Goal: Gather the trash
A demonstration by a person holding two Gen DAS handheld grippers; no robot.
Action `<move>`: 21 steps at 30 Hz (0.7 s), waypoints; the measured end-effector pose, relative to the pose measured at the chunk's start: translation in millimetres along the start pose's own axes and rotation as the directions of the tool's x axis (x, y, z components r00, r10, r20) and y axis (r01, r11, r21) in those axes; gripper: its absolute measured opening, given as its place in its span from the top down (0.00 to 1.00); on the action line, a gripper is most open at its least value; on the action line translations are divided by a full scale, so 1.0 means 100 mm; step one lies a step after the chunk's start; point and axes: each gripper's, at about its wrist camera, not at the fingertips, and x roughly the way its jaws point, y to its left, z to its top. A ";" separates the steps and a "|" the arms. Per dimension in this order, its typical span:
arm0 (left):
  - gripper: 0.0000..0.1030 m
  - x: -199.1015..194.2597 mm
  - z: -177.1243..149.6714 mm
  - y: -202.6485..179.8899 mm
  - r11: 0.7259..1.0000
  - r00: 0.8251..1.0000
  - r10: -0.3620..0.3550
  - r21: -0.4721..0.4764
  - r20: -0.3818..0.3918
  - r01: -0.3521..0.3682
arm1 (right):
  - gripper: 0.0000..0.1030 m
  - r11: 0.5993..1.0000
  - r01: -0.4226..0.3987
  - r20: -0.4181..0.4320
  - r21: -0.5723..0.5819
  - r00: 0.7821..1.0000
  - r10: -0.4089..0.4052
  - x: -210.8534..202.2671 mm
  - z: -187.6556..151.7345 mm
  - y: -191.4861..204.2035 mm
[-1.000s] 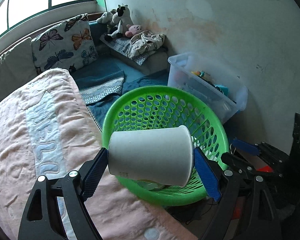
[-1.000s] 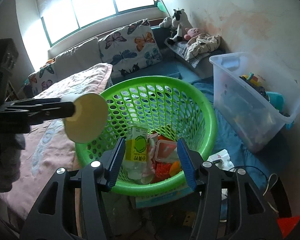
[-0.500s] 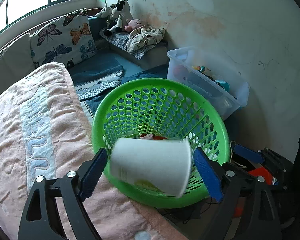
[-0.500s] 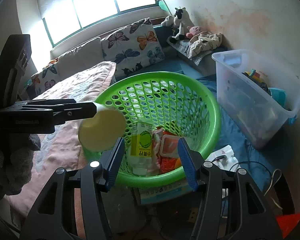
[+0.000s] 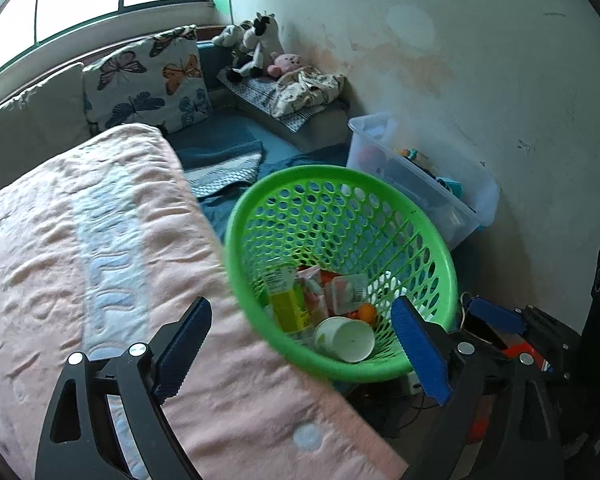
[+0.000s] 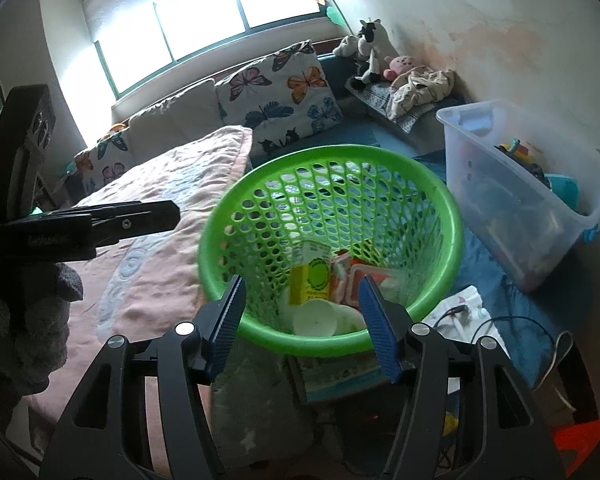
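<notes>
Bedroom: white paper cup (image 5: 345, 338) lies in green mesh basket (image 5: 440, 240); my left gripper (image 5: 302, 350), just widened, and right gripper (image 6: 302, 322) gape empty; next I seek trash toward nine o'clock.

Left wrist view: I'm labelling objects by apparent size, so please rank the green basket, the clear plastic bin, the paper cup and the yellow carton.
1. green basket
2. clear plastic bin, farther away, so true size unsure
3. yellow carton and paper cup look alike
</notes>
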 end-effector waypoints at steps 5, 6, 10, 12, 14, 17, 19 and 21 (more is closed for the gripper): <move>0.10 -0.24 -0.12 0.13 0.999 0.999 0.032 -0.012 0.037 -0.032 | 0.38 1.000 -0.003 0.001 -0.028 1.000 0.003 -0.04 -0.02 0.19; 0.09 -0.30 -0.17 0.17 0.999 0.998 0.046 -0.017 0.046 -0.046 | 0.38 0.999 -0.003 0.003 -0.036 1.000 0.003 -0.05 -0.02 0.23; 0.09 -0.50 -0.27 0.31 0.996 0.994 0.081 -0.044 0.070 -0.078 | 0.31 0.998 -0.016 -0.002 -0.062 1.000 0.016 -0.07 -0.03 0.41; 0.08 -0.60 -0.34 0.39 0.994 0.992 0.097 -0.062 0.082 -0.092 | 0.29 0.997 -0.011 -0.001 -0.079 1.000 0.010 -0.07 -0.04 0.50; 0.08 -0.68 -0.39 0.46 0.991 0.988 0.122 -0.075 0.094 -0.115 | 0.24 0.996 -0.018 -0.004 -0.088 1.000 0.018 -0.07 -0.06 0.60; 0.08 -0.82 -0.49 0.56 0.984 0.981 0.161 -0.097 0.104 -0.152 | 0.22 0.995 -0.031 -0.006 -0.090 1.000 0.031 -0.06 -0.07 0.70; 0.08 -0.90 -0.56 0.62 0.979 0.978 0.180 -0.113 0.104 -0.168 | 0.20 0.995 -0.039 -0.012 -0.091 0.999 0.038 -0.06 -0.09 0.78; 0.08 -0.98 -0.62 0.66 0.974 0.974 0.201 -0.126 0.109 -0.187 | 0.18 0.995 -0.046 -0.015 -0.093 0.999 0.045 -0.07 -0.10 0.82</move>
